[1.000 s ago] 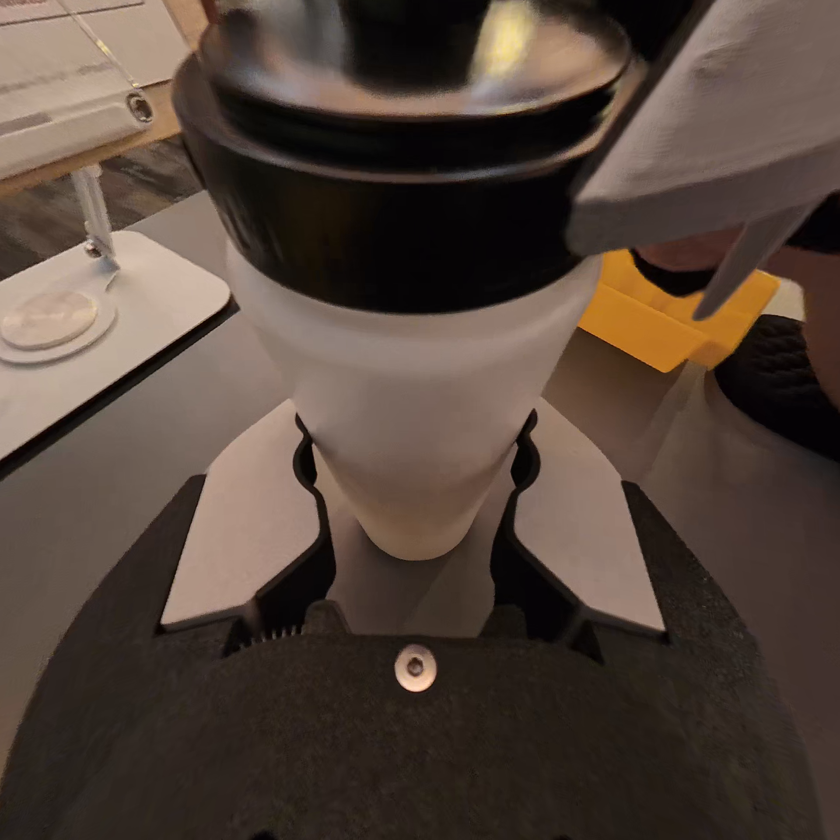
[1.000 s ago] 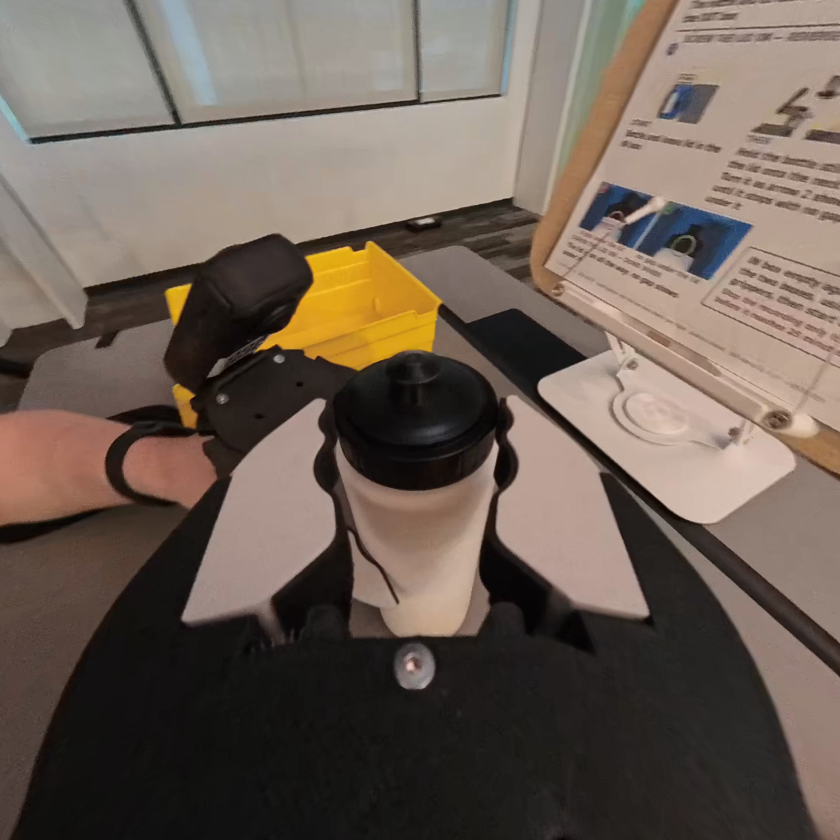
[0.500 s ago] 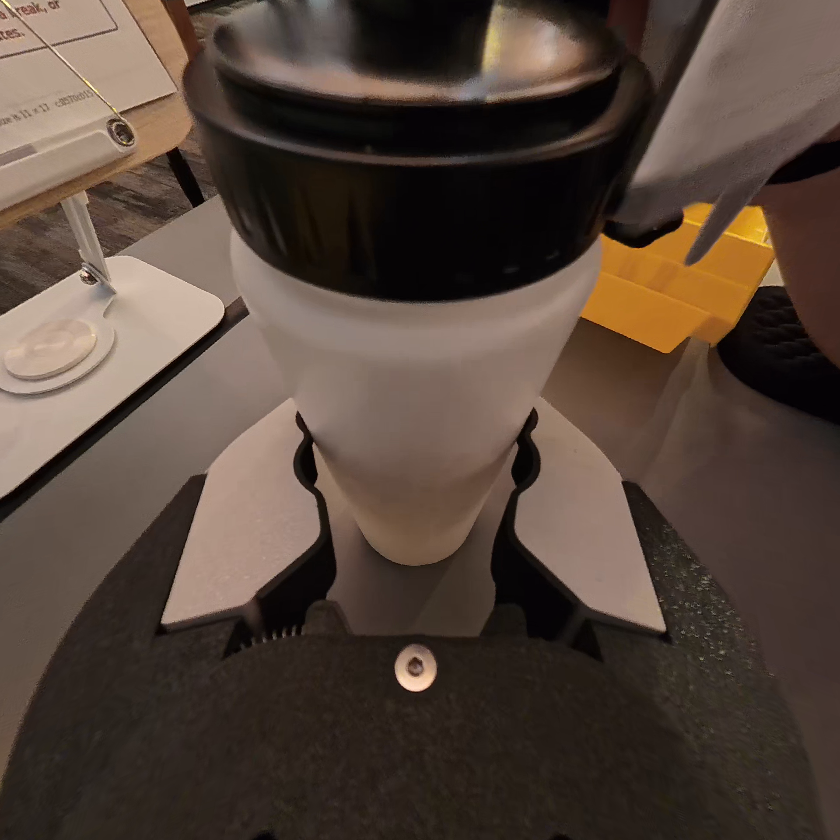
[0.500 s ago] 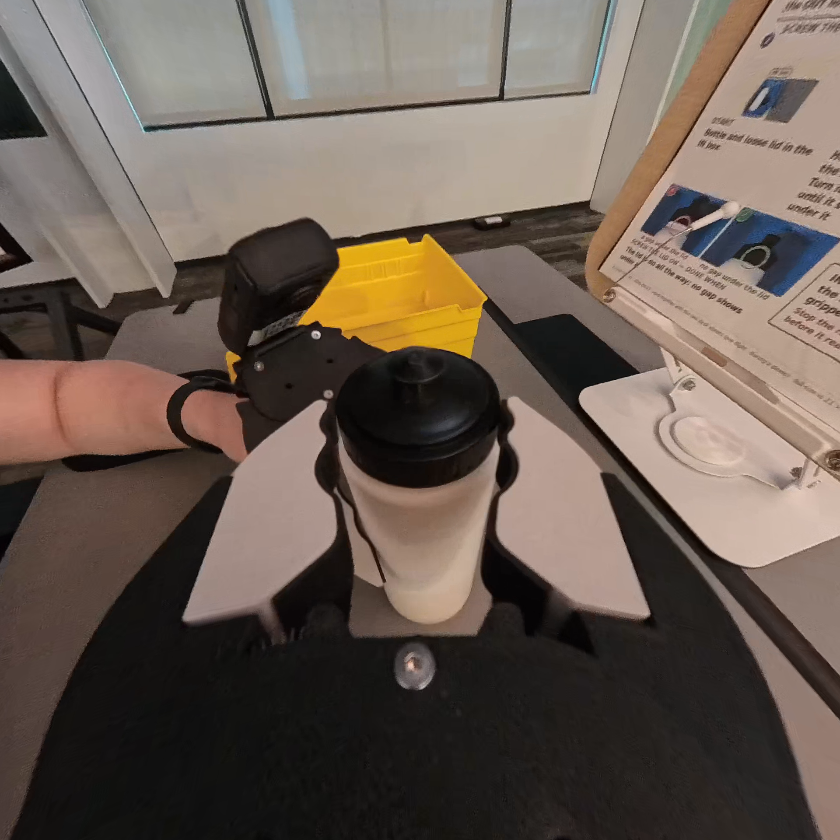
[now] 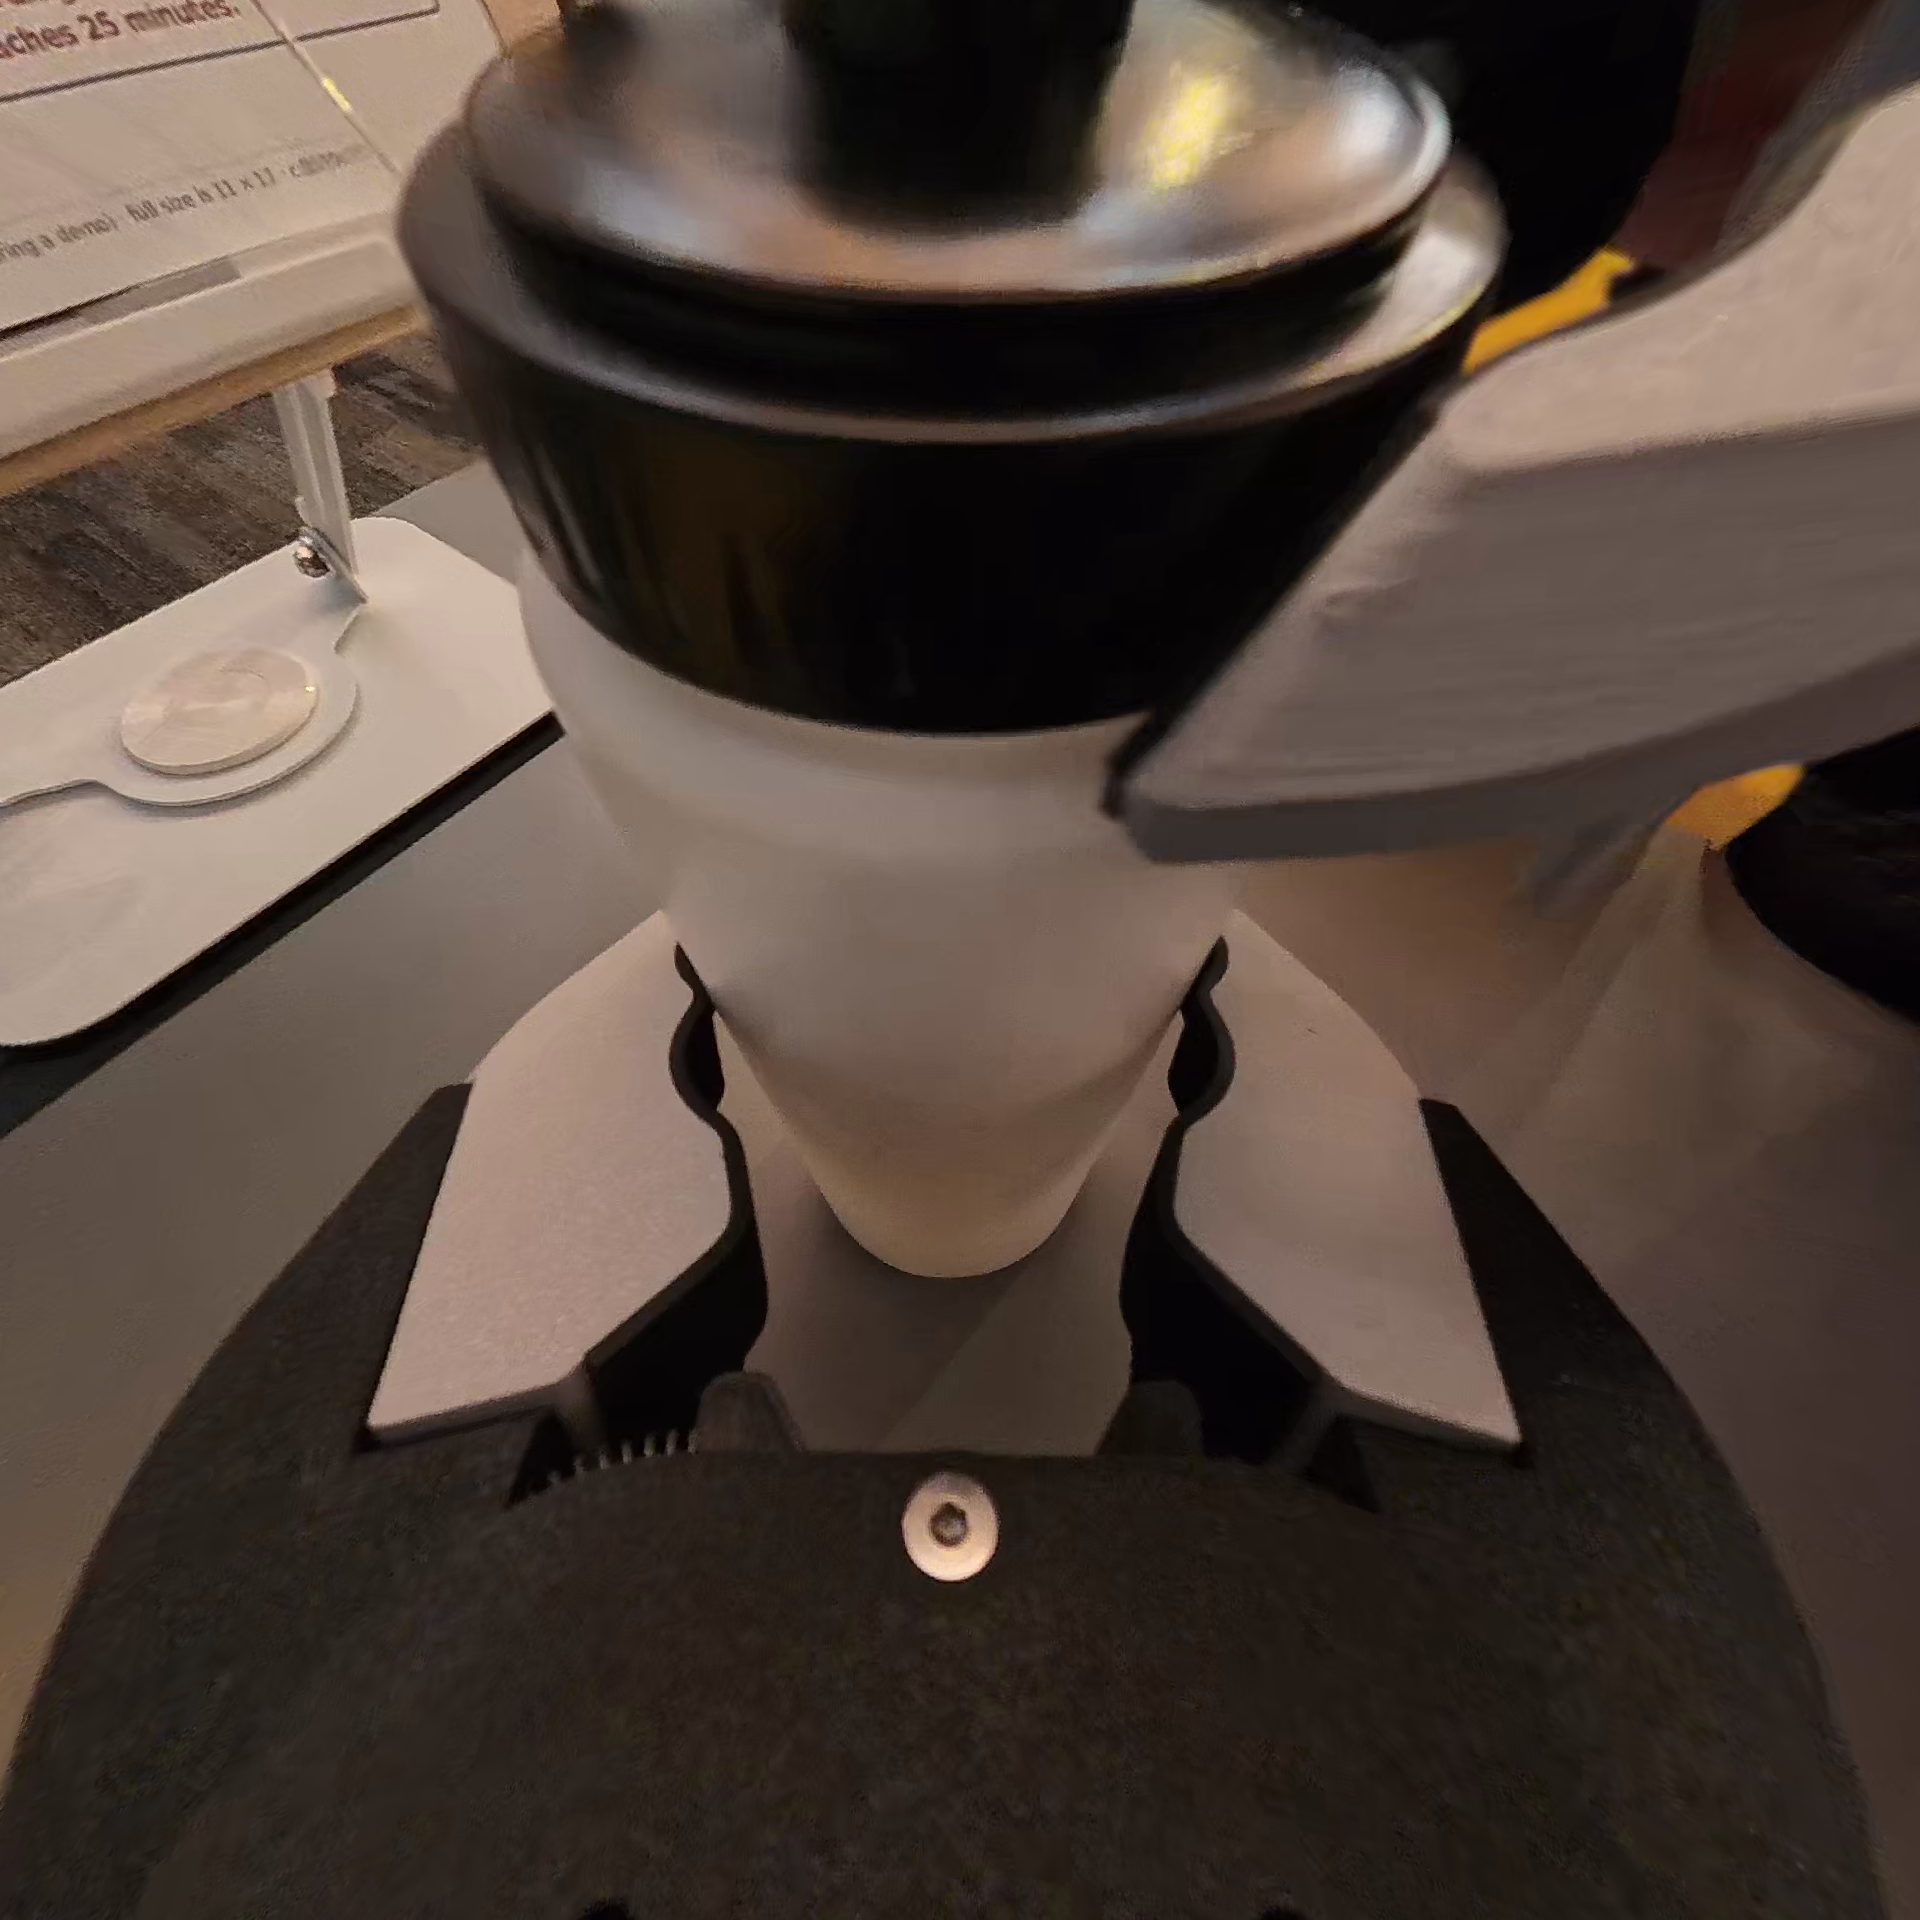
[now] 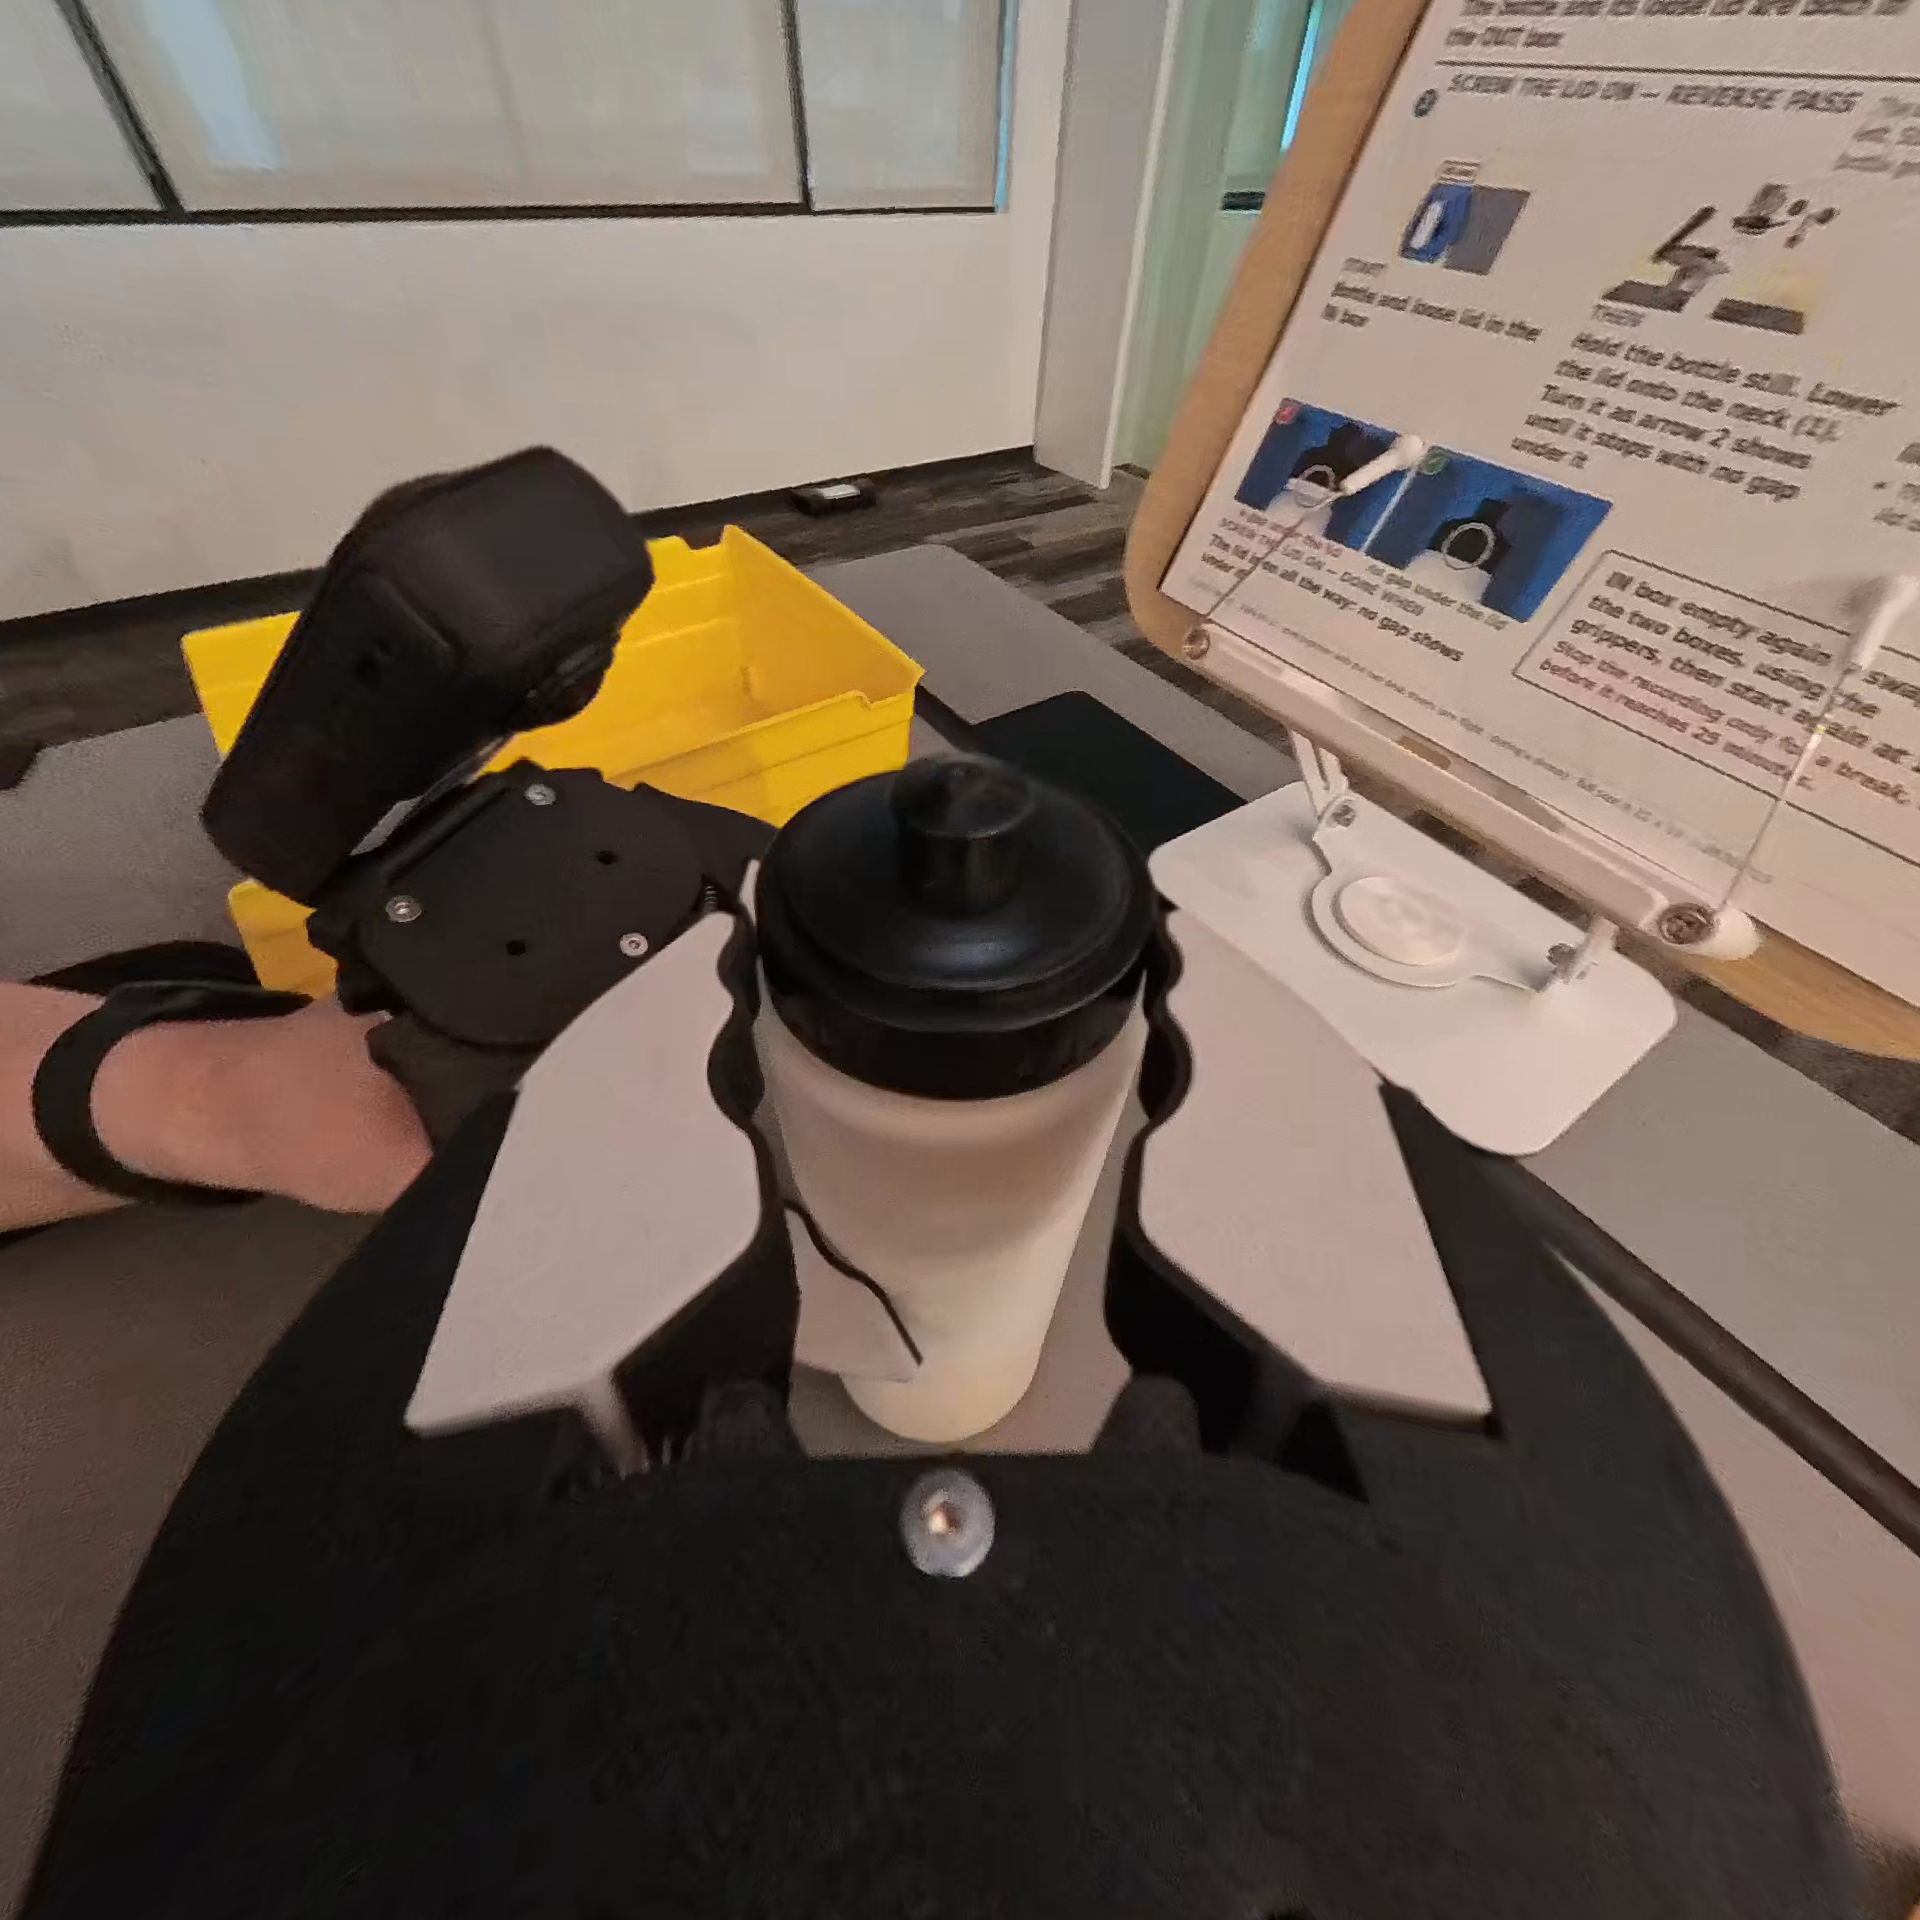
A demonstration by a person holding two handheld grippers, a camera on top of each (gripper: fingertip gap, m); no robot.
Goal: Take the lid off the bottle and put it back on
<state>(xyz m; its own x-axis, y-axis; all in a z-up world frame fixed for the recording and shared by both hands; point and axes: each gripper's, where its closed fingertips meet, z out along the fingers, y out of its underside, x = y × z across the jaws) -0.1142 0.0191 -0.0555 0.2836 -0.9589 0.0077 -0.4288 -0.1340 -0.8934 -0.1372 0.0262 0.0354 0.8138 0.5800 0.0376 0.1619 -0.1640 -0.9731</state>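
A white bottle (image 5: 935, 935) with a black lid (image 5: 935, 540) stands upright on the grey table. My left gripper (image 5: 951, 997) is shut on the lower part of the bottle's body. My right gripper (image 6: 948, 966) is shut on the lid (image 6: 951, 935), one finger on each side, with the white bottle body (image 6: 935, 1226) below it. One of the right gripper's grey fingers (image 5: 1558, 644) shows against the lid's right side in the left wrist view. The left gripper's black body (image 6: 499, 914) and the hand holding it show at the left in the right wrist view.
A yellow bin (image 6: 748, 675) stands on the table behind the left gripper. An instruction board (image 6: 1558, 416) on a white stand base (image 6: 1455, 997) is at the right; the base also shows in the left wrist view (image 5: 208, 748). The table's dark edge (image 6: 1714, 1382) runs nearby.
The right gripper has turned around the lid: its finger now lies lower against the lid's right side, and the background in the right wrist view has swung. Both grips hold.
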